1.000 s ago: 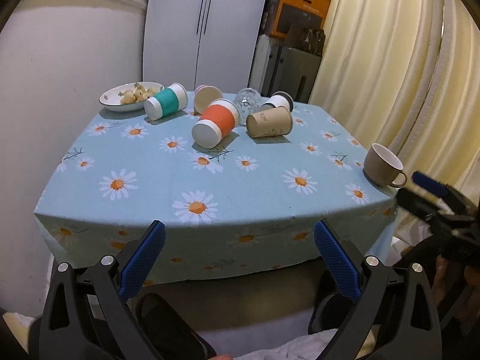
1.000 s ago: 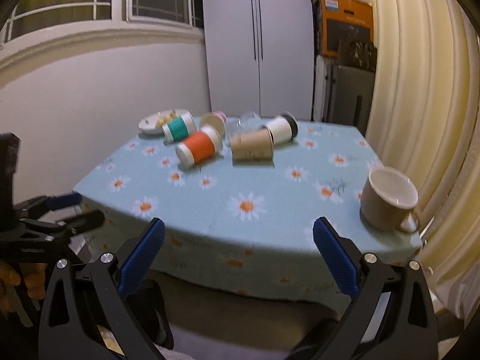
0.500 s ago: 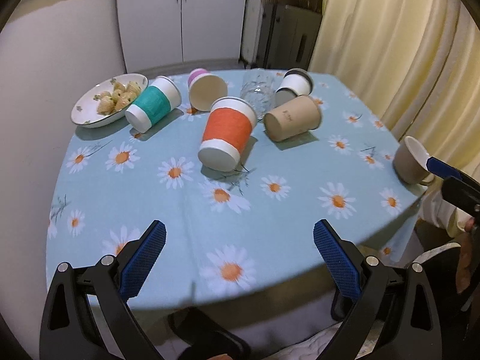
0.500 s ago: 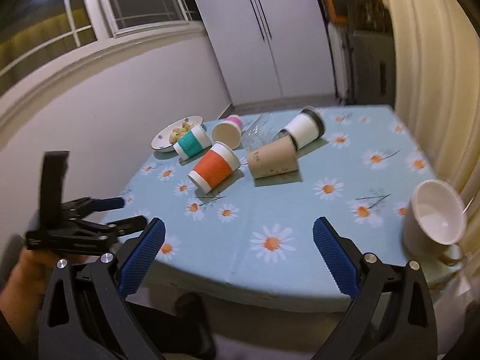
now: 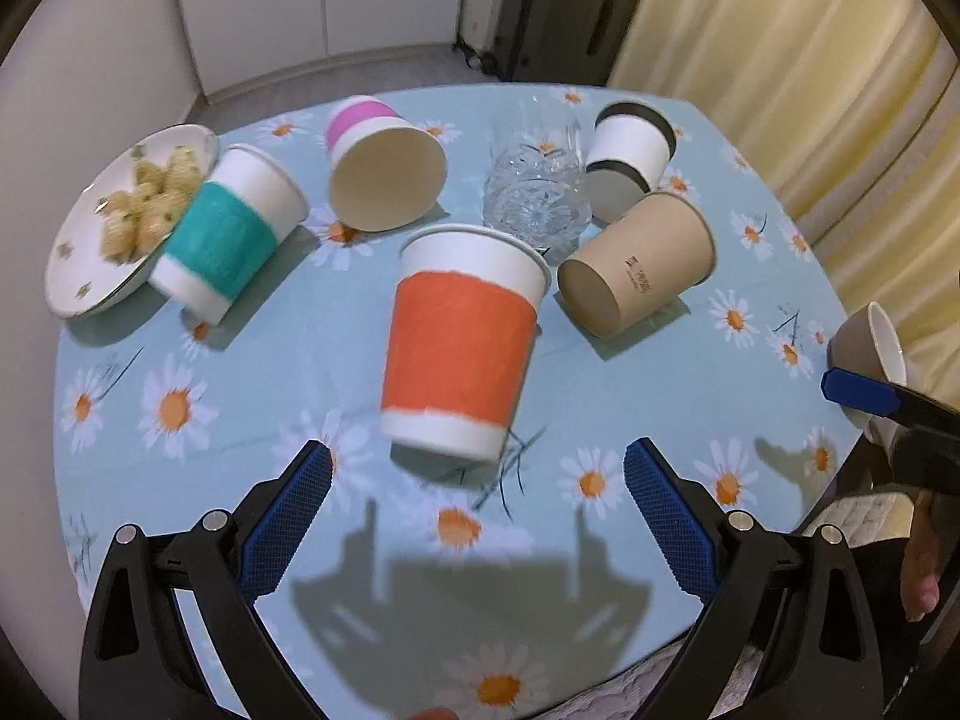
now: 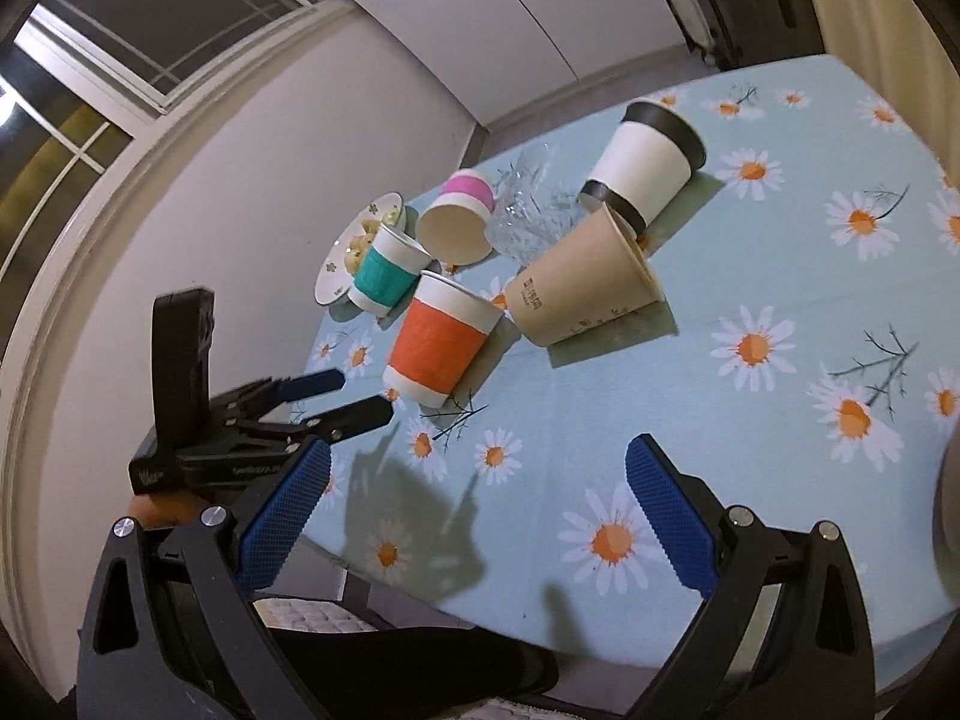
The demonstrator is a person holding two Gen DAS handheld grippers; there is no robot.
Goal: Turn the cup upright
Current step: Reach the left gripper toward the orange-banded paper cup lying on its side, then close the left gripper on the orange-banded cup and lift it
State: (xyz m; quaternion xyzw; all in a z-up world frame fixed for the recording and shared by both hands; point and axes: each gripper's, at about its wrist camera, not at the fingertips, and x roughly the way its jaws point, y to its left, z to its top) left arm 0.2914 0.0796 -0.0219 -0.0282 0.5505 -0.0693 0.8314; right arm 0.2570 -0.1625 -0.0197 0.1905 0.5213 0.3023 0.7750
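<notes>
Left wrist view looks steeply down close over the table (image 5: 288, 372); right wrist view faces it obliquely from its corner.

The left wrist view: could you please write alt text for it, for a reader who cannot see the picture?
The open left gripper hovers just short of an orange-banded paper cup lying on its side on a daisy-print tablecloth. Behind it lie teal-banded, pink-banded, white and brown cups, a clear glass and a plate of food.
</notes>
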